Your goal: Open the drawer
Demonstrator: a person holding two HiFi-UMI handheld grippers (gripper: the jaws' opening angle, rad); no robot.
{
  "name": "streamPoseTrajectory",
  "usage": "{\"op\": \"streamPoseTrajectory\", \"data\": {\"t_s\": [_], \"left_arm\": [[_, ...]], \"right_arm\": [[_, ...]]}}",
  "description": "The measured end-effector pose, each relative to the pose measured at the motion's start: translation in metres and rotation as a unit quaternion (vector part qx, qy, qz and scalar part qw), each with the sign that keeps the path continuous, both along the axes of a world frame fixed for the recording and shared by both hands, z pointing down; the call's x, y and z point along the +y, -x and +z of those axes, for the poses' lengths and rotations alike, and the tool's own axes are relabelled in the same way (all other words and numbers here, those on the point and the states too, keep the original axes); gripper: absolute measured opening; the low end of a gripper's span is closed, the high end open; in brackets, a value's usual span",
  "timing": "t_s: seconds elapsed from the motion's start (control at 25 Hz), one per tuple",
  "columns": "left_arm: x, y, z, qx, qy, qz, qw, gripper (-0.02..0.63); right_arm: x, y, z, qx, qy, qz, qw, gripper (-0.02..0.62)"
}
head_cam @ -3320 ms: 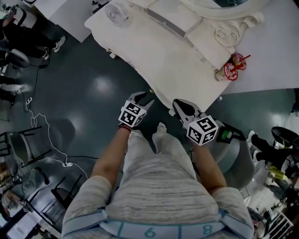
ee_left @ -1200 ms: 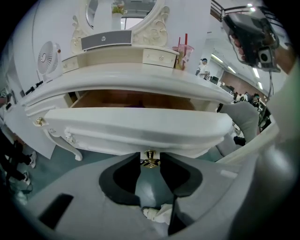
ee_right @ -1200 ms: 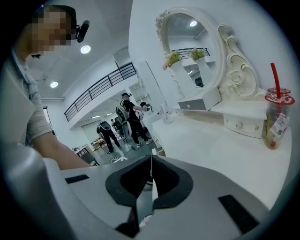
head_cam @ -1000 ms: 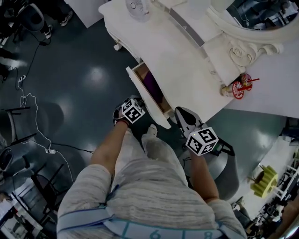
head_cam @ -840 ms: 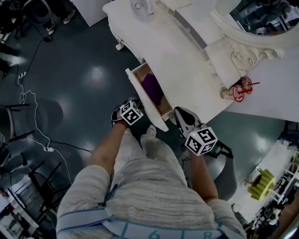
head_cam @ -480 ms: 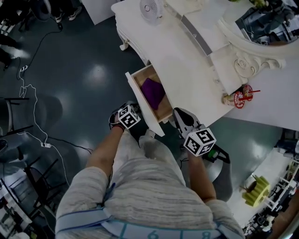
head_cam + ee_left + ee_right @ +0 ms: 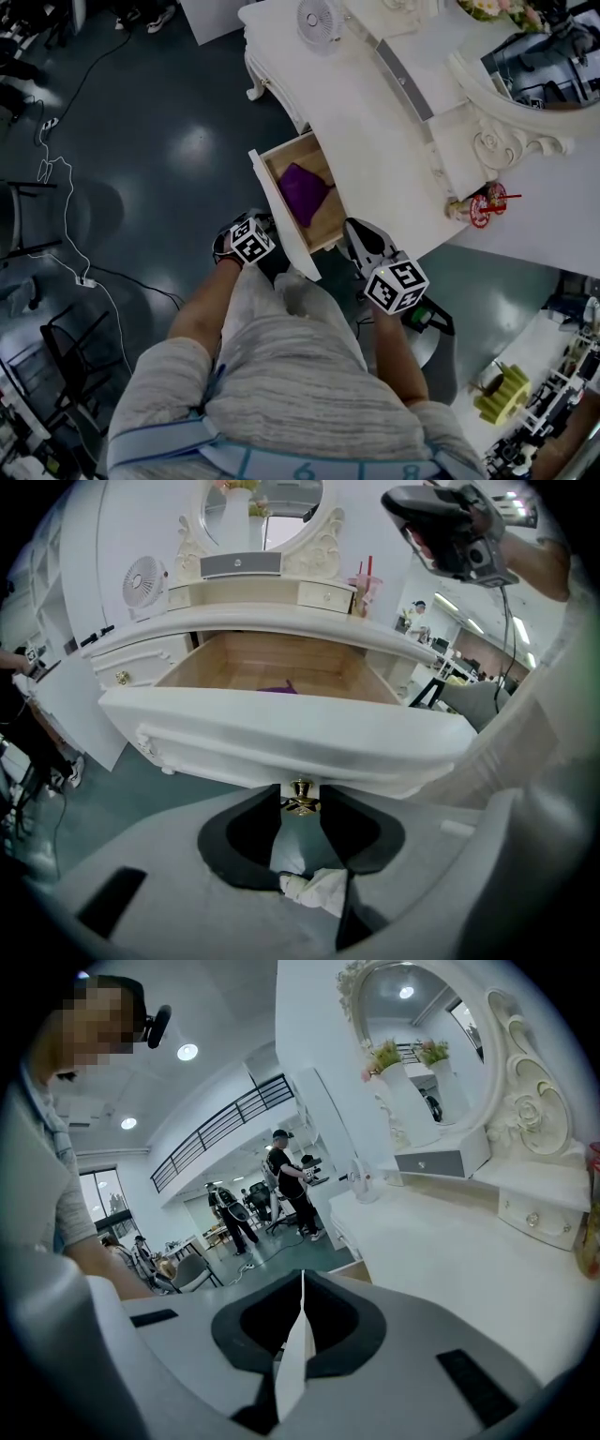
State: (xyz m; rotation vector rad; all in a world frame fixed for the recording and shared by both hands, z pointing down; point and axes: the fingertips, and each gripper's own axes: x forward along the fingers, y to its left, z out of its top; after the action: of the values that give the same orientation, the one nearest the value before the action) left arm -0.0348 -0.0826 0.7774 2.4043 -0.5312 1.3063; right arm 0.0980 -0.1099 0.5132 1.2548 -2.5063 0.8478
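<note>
Left gripper (image 7: 300,810): your jaws are narrowed, pinching the small brass knob (image 7: 300,793) on the curved front of the drawer (image 7: 281,731).
Right gripper (image 7: 302,1288): your jaws are pressed together, empty.
Drawer: stands open from the glossy white dressing table (image 7: 375,122); bare wood inside, purple cloth (image 7: 303,190).

Open-plan lab hall, dressed up with bedroom furniture.
A white dressing table (image 7: 375,122) is standing on glossy dark floor (image 7: 169,103), cables (image 7: 64,216) are trailing past black chairs (image 7: 70,352), and people (image 7: 286,1180) are working under a mezzanine railing (image 7: 220,1133) and ceiling lights (image 7: 187,1052).
</note>
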Motion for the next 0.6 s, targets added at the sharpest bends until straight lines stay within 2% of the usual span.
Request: {"op": "streamPoseTrajectory", "data": {"t_s": [0.6], "left_arm": [[0.016, 0.028, 0.002, 0.001, 0.007, -0.010, 0.9999, 0.137]], "right_arm": [[0.003, 0.017, 0.004, 0.003, 0.009, -0.022, 1.000, 0.011]]}}
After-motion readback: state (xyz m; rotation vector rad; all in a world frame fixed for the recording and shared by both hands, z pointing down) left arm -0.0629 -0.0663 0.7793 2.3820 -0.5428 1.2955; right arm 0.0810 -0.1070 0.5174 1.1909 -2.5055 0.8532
